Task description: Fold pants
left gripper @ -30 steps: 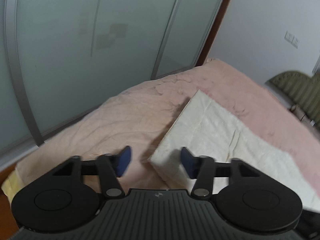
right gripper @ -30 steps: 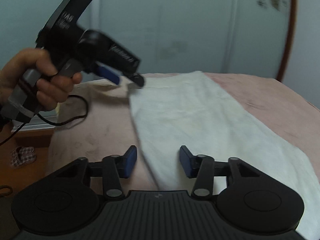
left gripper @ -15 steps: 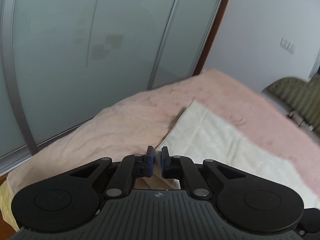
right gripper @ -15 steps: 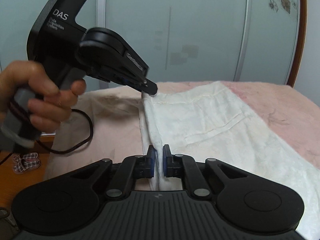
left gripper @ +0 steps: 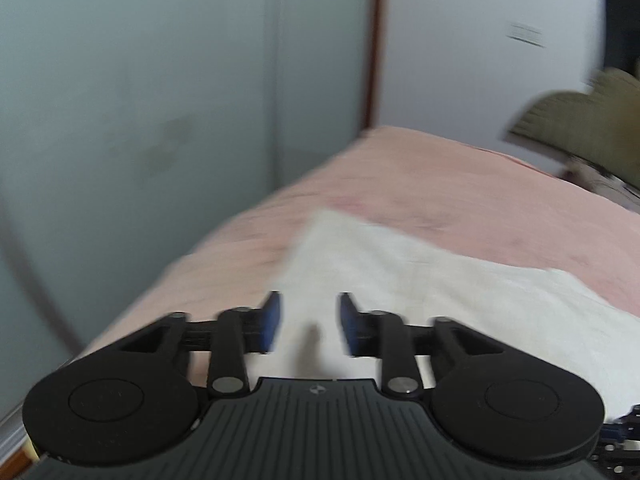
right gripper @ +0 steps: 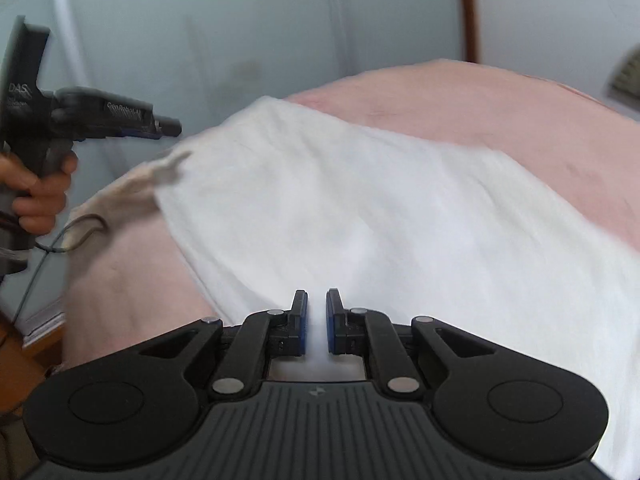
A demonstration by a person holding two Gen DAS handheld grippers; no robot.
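Observation:
The white pants [right gripper: 360,208] lie on a pink bed and also show in the left wrist view [left gripper: 420,280]. My right gripper [right gripper: 317,320] is shut on the near edge of the pants, with white cloth between the blue pads. My left gripper [left gripper: 308,324] is open above the pants, with cloth showing in the gap but not pinched. In the right wrist view the left gripper [right gripper: 168,126] is at the far left, held by a hand, just off the lifted corner of the pants. The frames are motion-blurred.
The pink bed cover [left gripper: 460,184] spreads under the pants. Frosted sliding doors [left gripper: 160,100] stand close behind the bed's far edge. A green cushioned chair [left gripper: 580,132] is at the right. A cable [right gripper: 52,240] hangs below the left hand.
My left gripper was shut on the pants corner half a second ago and now stands open. The right gripper stays shut on the edge. Both views have swung and the cloth has shifted.

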